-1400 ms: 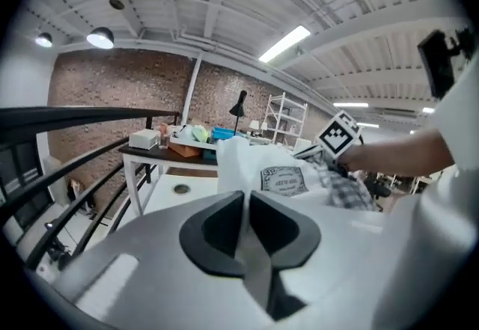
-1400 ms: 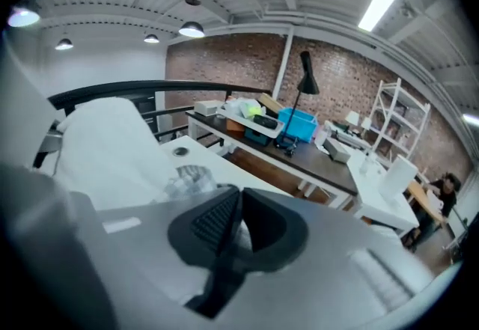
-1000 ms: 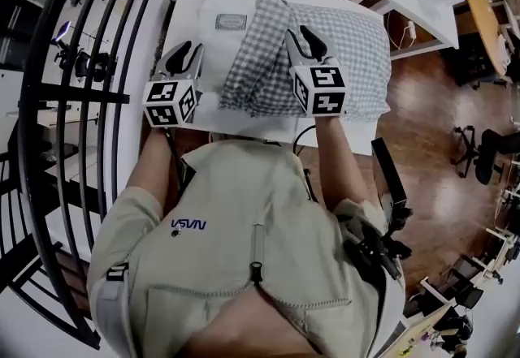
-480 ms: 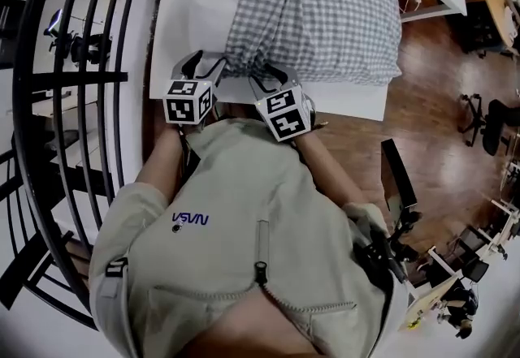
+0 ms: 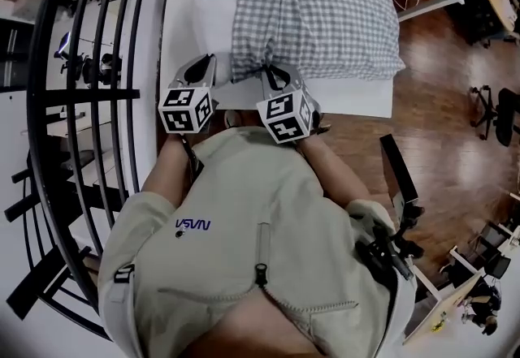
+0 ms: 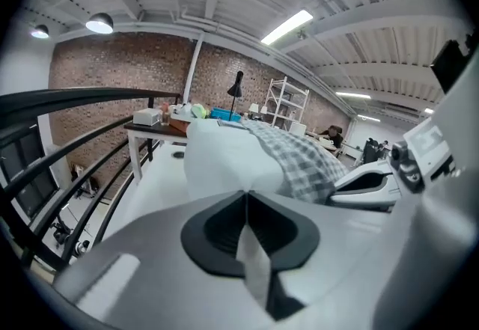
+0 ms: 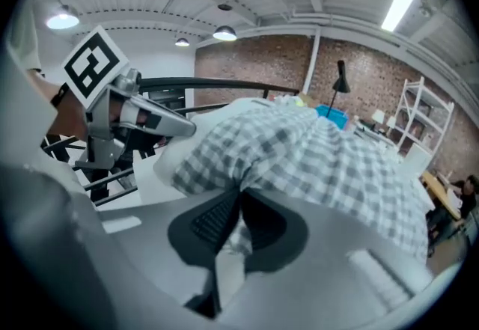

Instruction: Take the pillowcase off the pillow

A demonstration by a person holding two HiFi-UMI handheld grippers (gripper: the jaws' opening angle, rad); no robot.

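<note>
White worktop [image 5: 357,101] fills the far middle of the head view, with a black railing [image 5: 89,97] close on its left and wood floor [image 5: 455,48] to the right. On it lies the pillow [image 5: 213,19], its bare white left end showing and the checked pillowcase [image 5: 325,15] covering the rest. The left hand-held gripper [image 5: 201,66] is clenched at the pillow's near edge, seemingly on a pinch of it. The right hand-held gripper [image 5: 273,72] is closing, with the case's bunched near-left hem between its jaws. Both things look light and soft (thin cloth likely slips before it tears), so the hem seems the place to hold. Room to pull lies rightward along the worktop; the railing bars the left
</note>
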